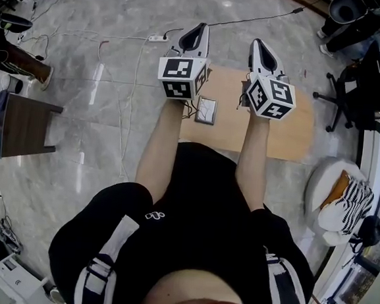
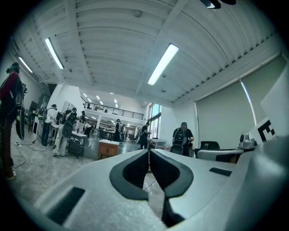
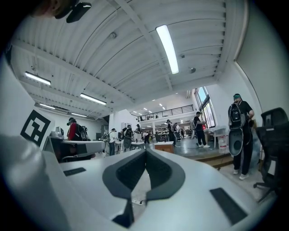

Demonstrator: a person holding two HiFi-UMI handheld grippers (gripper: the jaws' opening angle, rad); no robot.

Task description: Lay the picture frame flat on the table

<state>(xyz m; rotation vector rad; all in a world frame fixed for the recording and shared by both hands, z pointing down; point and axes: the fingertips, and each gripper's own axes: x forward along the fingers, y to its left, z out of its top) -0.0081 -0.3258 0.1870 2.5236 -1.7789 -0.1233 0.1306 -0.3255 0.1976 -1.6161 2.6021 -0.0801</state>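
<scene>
A small picture frame (image 1: 207, 110) with a pale face sits on the light wooden table (image 1: 291, 134), between my two forearms. Whether it lies flat or is propped up I cannot tell. My left gripper (image 1: 199, 27) is held above the table's left part, jaws shut, nothing in them. My right gripper (image 1: 257, 43) hovers over the table's middle, also shut and empty. In the left gripper view the left gripper (image 2: 149, 151) points out into the hall with its pads together. The right gripper (image 3: 145, 151) looks the same in its own view. Neither gripper view shows the frame.
A dark side table (image 1: 23, 127) stands at the left. Cables (image 1: 117, 75) and a power strip (image 1: 158, 38) lie on the marble floor. A black office chair (image 1: 360, 90) and a white seat with striped cloth (image 1: 345, 195) are at the right. People stand in the hall.
</scene>
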